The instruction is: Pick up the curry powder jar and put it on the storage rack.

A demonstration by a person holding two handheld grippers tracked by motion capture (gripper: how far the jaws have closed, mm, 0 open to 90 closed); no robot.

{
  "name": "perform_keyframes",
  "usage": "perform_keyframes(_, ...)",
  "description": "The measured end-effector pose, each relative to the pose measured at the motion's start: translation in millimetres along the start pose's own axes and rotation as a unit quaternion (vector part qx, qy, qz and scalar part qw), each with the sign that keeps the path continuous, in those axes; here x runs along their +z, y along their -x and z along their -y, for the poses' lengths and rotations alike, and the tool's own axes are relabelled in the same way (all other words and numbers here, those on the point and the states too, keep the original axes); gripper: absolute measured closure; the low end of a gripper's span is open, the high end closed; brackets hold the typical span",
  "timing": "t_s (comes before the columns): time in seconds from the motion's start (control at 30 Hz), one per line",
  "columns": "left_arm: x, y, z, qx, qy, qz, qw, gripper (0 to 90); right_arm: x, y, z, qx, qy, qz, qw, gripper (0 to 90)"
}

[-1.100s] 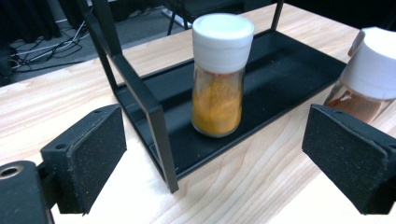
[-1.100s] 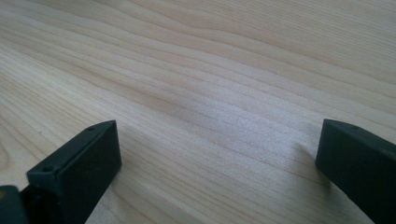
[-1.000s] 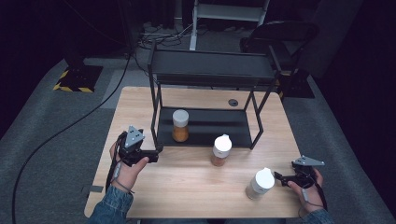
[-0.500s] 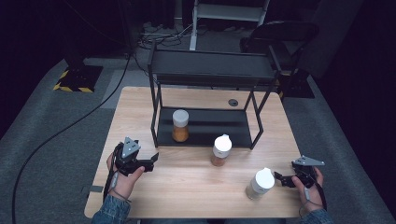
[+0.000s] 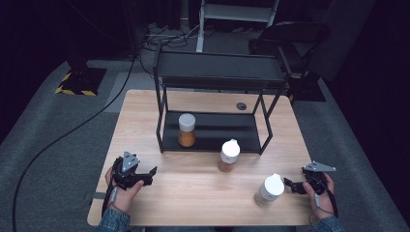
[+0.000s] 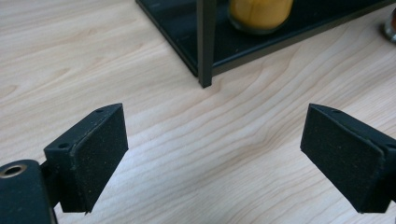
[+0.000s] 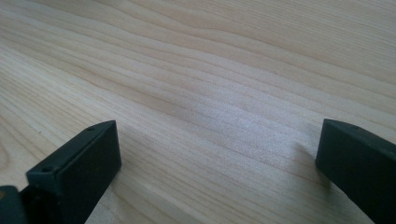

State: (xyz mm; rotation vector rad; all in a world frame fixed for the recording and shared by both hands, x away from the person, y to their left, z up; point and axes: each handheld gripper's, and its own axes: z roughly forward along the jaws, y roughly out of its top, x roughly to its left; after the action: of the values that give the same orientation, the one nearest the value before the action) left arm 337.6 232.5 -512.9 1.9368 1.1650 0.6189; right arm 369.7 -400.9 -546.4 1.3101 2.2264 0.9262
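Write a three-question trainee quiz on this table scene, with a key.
1. How many jars stand on the table outside the black rack?
2. True or false: the left gripper is shut on a jar.
3. Which thing is nearest the right gripper? A the orange-filled jar in the rack; B the white-lidded jar; C the middle jar.
Key: 1 two; 2 false, jaws open, nothing between; 3 B.

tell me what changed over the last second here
The left gripper came down and back toward the near edge of the table, jaws open and empty. The right gripper stayed beside the white-capped jar, open, holding nothing. The two other jars, one on the rack and one in front of it, did not move.
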Motion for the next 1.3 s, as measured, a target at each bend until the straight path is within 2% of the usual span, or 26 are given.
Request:
perform_keyframes(0.47,7.1,-5.4,24.4,0.002,-0.040,-0.007,0.9992,7.2,0.0,0.0,0.0,0.000,0.000,0.000,1.0000,0.1)
perform_keyframes(0.6,10.3,-6.8,30.1,-0.005,-0.048,-0.004,0.9988,7.2,0.0,0.0,0.0,0.000,0.000,0.000,1.0000,0.1)
perform_keyframes(0.73,13.0,-8.1,30.0,-0.006,-0.073,-0.003,0.9973,7.0,0.0,0.0,0.0,0.000,0.000,0.000,1.0000,0.1)
perform_keyframes(0.77,14.2,-8.1,30.3,-0.006,-0.086,-0.006,0.9963,7.0,0.0,0.0,0.0,0.000,0.000,0.000,1.0000,0.1)
perform_keyframes(0.8,15.1,-9.0,30.4,-0.017,-0.090,-0.002,0.9958,6.5,0.0,0.0,0.0,0.000,0.000,0.000,1.0000,0.1)
perform_keyframes(1.3,15.1,-10.1,30.5,-0.019,-0.092,-0.001,0.9956,5.7,0.0,-0.1,0.0,0.000,0.000,0.000,1.0000,0.1)
